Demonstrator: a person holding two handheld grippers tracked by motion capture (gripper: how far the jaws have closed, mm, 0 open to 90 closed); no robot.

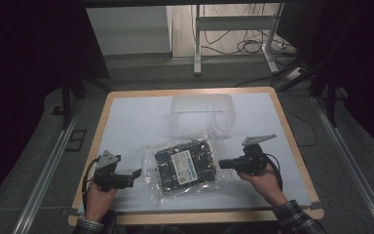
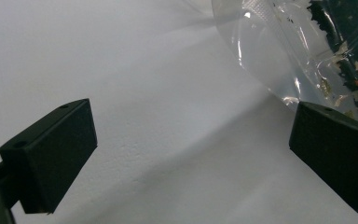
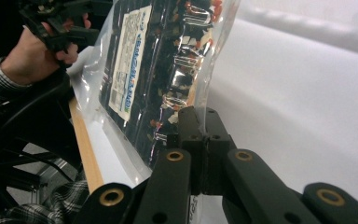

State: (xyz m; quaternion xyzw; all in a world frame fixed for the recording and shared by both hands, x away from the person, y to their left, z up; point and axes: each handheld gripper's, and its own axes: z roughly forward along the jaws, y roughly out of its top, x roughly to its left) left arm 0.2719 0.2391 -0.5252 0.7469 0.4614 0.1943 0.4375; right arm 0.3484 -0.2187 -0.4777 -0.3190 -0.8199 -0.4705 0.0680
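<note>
A white sheet covers the desk, leaving a wooden rim showing at the edges. The desk stands on a grey floor in a dim room, with the metal legs of another frame and loose cables beyond its far side. A clear bag packed with dark pieces and bearing a white label lies flat on the sheet, nearer the person's edge. Just beyond the bag sits a clear plastic tub, which looks empty, though its pale walls make that hard to judge.

The left gripper rests just left of the bag, its jaws wide apart over bare sheet, one close beside the bag's clear edge. The right gripper meets the bag's right edge; its jaws are pressed together on the plastic border there.
</note>
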